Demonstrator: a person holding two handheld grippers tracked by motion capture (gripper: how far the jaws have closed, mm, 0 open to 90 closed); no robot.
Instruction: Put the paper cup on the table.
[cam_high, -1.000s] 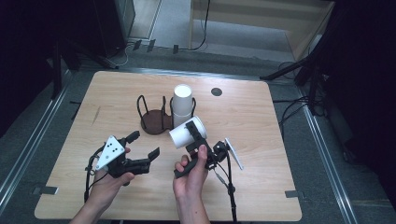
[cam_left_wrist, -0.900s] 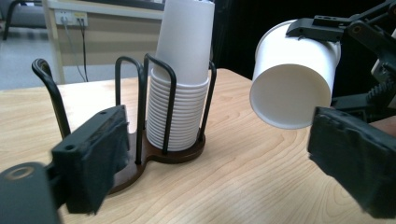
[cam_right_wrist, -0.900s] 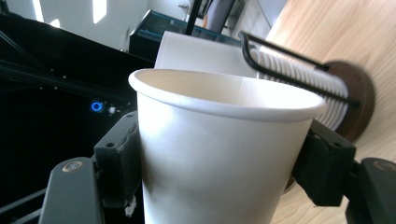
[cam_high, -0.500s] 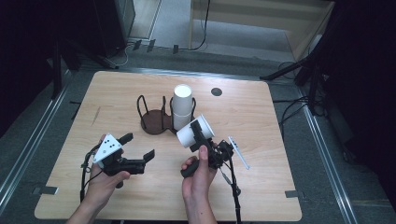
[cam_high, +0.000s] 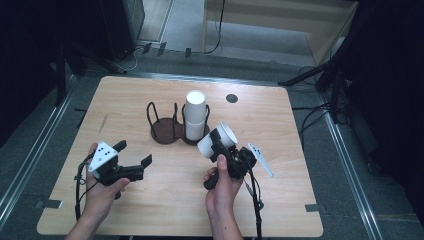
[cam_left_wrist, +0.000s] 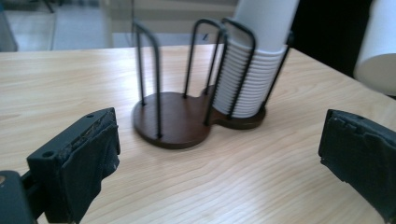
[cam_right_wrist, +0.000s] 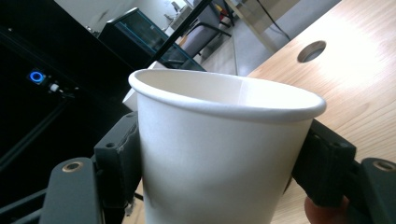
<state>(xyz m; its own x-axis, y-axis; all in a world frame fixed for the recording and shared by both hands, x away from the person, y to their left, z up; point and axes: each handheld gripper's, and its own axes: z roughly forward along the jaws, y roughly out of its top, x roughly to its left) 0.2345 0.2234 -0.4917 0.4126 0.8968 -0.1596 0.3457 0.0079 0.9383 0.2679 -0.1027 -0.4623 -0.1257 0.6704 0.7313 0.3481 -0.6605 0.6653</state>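
Paper cup (cam_high: 218, 139) gripped in the right tool (cam_high: 220, 145), lifted off the desk (cam_high: 280, 130) just in front of the cup holder (cam_high: 172, 131).

On the high view the right tool's jaws close on the sides of the white cup, which tilts with its open mouth up and to the right; the right gripper view shows a jaw pressing each side of it (cam_right_wrist: 219, 149). The left tool (cam_high: 134, 159) hovers low over the desk's left half with jaws spread wide and nothing between them, pointing at the dark two-bay wire holder. A stack of white cups (cam_high: 195, 115) stands in the holder's right bay; its left bay holds none.
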